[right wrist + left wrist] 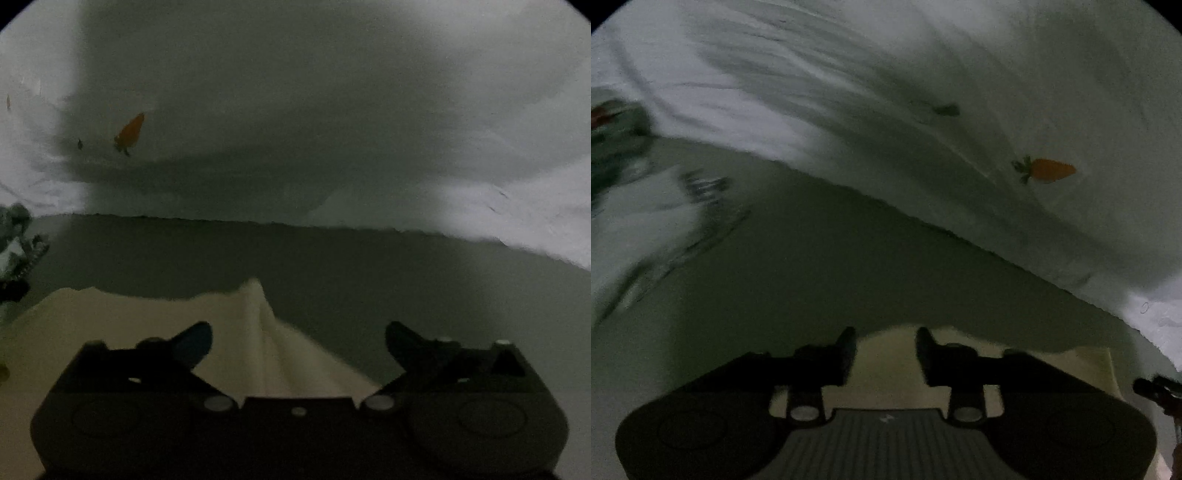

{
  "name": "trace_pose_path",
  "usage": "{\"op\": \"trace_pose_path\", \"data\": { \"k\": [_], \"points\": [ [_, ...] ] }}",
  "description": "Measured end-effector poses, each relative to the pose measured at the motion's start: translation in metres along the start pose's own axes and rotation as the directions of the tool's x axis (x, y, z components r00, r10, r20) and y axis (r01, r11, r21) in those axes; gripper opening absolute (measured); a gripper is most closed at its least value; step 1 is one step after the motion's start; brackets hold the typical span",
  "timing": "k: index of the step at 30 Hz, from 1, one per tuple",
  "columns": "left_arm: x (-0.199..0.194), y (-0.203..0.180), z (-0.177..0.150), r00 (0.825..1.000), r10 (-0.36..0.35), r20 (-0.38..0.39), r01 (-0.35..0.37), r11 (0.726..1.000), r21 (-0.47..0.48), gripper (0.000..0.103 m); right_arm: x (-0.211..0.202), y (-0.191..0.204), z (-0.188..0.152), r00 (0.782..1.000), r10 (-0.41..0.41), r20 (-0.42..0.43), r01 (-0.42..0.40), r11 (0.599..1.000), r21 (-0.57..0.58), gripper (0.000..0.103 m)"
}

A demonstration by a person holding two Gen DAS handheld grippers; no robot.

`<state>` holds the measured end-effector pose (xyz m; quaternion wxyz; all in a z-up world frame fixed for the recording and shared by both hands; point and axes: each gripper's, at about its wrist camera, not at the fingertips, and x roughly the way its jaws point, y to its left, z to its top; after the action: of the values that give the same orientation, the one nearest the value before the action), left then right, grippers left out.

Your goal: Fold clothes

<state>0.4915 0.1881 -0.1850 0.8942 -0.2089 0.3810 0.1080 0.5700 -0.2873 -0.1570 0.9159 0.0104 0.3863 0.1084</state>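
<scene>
Both views are dim. A cream cloth lies right under my grippers; in the right wrist view it rises in a raised ridge between the fingers. My right gripper stands wide open over that ridge, its fingers clear of it. My left gripper is open with a narrower gap, and the cream cloth shows between its fingertips, not pinched. Beyond both lies a flat grey-green garment with a hem running across.
A white sheet with small carrot prints covers the surface behind the garments. A dark patterned bundle sits at the left edge. A small dark object pokes in at lower right.
</scene>
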Motion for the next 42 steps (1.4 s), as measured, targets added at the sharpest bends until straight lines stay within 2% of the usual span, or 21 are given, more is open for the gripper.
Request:
{"op": "trace_pose_path", "data": {
  "k": [1,4,9,13,16,18,20,21,23,24,25,28,30,33,36,39,41,42],
  "points": [
    [-0.014,0.004,-0.009,1.000,0.023,0.001,-0.023,1.000,-0.011,0.054,-0.013,-0.003,-0.010,1.000,-0.002,-0.009,0.002,1.000,0.026,0.103],
    [-0.056,0.020,-0.045,0.995,0.098,-0.011,-0.098,0.993,-0.064,0.058,-0.050,-0.005,-0.052,0.998,0.007,-0.056,-0.002,0.996,0.090,0.103],
    [-0.127,0.061,-0.116,0.993,0.100,-0.063,-0.112,0.967,-0.229,0.069,-0.107,0.015,-0.144,0.992,0.023,-0.124,-0.008,0.993,0.119,0.103],
    [-0.167,0.079,-0.161,0.986,0.136,-0.096,-0.152,0.969,-0.192,0.075,-0.137,0.037,-0.199,0.991,0.029,-0.134,-0.012,0.992,0.125,0.103],
    [-0.178,0.098,-0.185,0.971,0.176,-0.159,-0.202,0.966,-0.164,0.080,-0.145,0.050,-0.220,0.996,-0.008,-0.094,0.018,0.995,0.096,0.103],
    [-0.179,0.112,-0.195,0.968,0.169,-0.184,-0.199,0.966,-0.163,0.080,-0.149,0.055,-0.230,0.997,-0.042,-0.067,0.048,0.995,0.085,0.103],
    [-0.179,0.122,-0.199,0.973,0.134,-0.186,-0.164,0.974,-0.157,0.080,-0.151,0.063,-0.238,0.996,-0.081,-0.039,0.083,0.994,0.067,0.103],
    [-0.181,0.125,-0.197,0.977,0.118,-0.176,-0.147,0.976,-0.159,0.078,-0.151,0.068,-0.241,0.994,-0.103,-0.024,0.104,0.993,0.054,0.103],
    [-0.185,0.131,-0.193,0.984,0.087,-0.155,-0.112,0.980,-0.163,0.055,-0.153,0.075,-0.248,0.989,-0.146,0.002,0.146,0.988,0.052,0.103],
    [-0.187,0.134,-0.192,0.987,0.071,-0.145,-0.095,0.982,-0.164,0.023,-0.153,0.077,-0.249,0.987,-0.162,0.012,0.161,0.984,0.069,0.103],
    [-0.189,0.137,-0.190,0.989,0.055,-0.135,-0.078,0.983,-0.166,0.006,-0.152,0.079,-0.251,0.984,-0.179,0.022,0.176,0.981,0.087,0.103],
    [-0.194,0.146,-0.184,0.995,0.008,-0.103,-0.025,0.985,-0.169,0.005,-0.153,0.080,-0.250,0.982,-0.191,0.009,0.189,0.977,0.100,0.103],
    [-0.212,0.161,-0.169,0.999,0.002,-0.050,-0.012,0.980,-0.196,0.005,-0.154,0.080,-0.249,0.980,-0.198,0.000,0.197,0.974,0.108,0.103],
    [-0.247,0.198,-0.139,0.997,0.047,0.064,-0.028,0.962,-0.272,0.004,-0.155,0.081,-0.249,0.978,-0.209,-0.013,0.209,0.970,0.121,0.103],
    [-0.271,0.243,-0.113,0.977,0.144,0.155,-0.073,0.916,-0.394,0.007,-0.158,0.085,-0.253,0.976,-0.217,-0.028,0.218,0.966,0.135,0.103],
    [-0.276,0.267,-0.103,0.963,0.230,0.141,-0.140,0.873,-0.468,0.006,-0.164,0.088,-0.256,0.977,-0.207,-0.060,0.213,0.968,0.131,0.103],
    [-0.280,0.267,-0.107,0.967,0.222,0.126,-0.140,0.874,-0.465,0.009,-0.169,0.087,-0.257,0.978,-0.188,-0.090,0.198,0.972,0.123,0.103],
    [-0.280,0.261,-0.114,0.973,0.195,0.120,-0.121,0.884,-0.452,0.015,-0.172,0.085,-0.258,0.978,-0.179,-0.107,0.191,0.974,0.122,0.103]
  ]
}}
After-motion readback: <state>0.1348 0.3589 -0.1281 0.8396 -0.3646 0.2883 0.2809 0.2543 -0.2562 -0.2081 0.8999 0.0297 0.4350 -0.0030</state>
